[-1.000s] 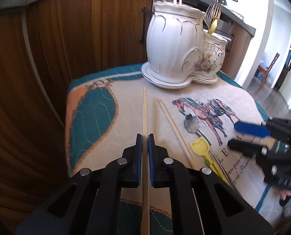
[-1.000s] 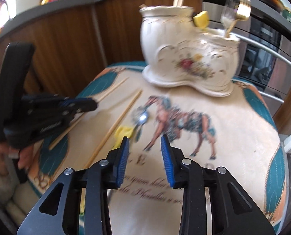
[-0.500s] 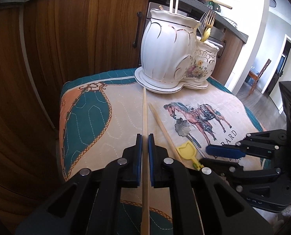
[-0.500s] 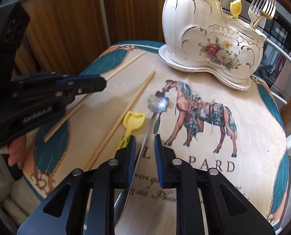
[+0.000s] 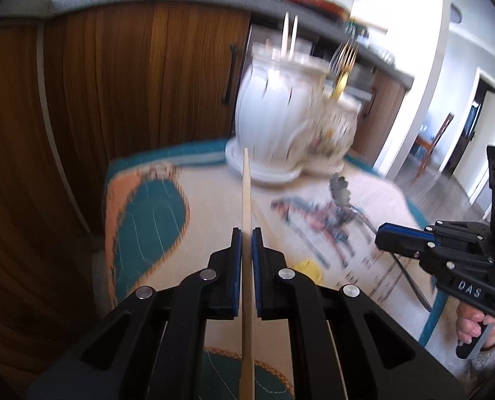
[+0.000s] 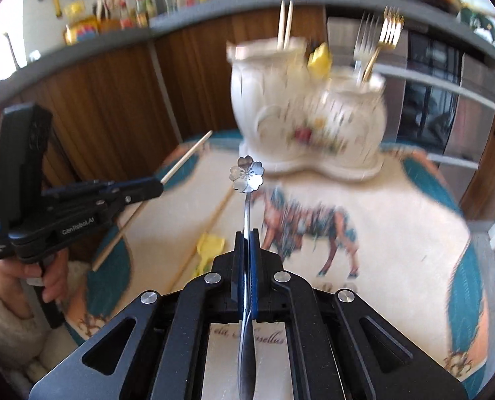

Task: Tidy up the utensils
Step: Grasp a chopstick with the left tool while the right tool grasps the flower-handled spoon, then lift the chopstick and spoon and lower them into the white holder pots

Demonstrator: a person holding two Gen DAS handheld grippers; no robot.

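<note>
My left gripper (image 5: 246, 233) is shut on a wooden chopstick (image 5: 246, 193) and holds it above the table, pointing toward the white ceramic utensil holder (image 5: 281, 123). My right gripper (image 6: 247, 235) is shut on a metal spoon with a flower-shaped head (image 6: 246, 175), lifted off the cloth. The right gripper also shows in the left wrist view (image 5: 386, 235), and the left gripper in the right wrist view (image 6: 159, 185). The holder (image 6: 301, 116) has chopsticks, forks and a yellow utensil in it. A second chopstick (image 6: 210, 226) and a yellow spoon (image 6: 209, 248) lie on the cloth.
The horse-print tablecloth (image 6: 397, 233) covers a small table. Wooden cabinets (image 5: 130, 83) stand close behind it. An oven front (image 6: 441, 100) is at the back right. A doorway and a chair (image 5: 434, 146) show far right.
My right gripper has closed on the flower spoon and lifted it off the cloth. My left gripper has raised its chopstick, tip now in front of the holder.
</note>
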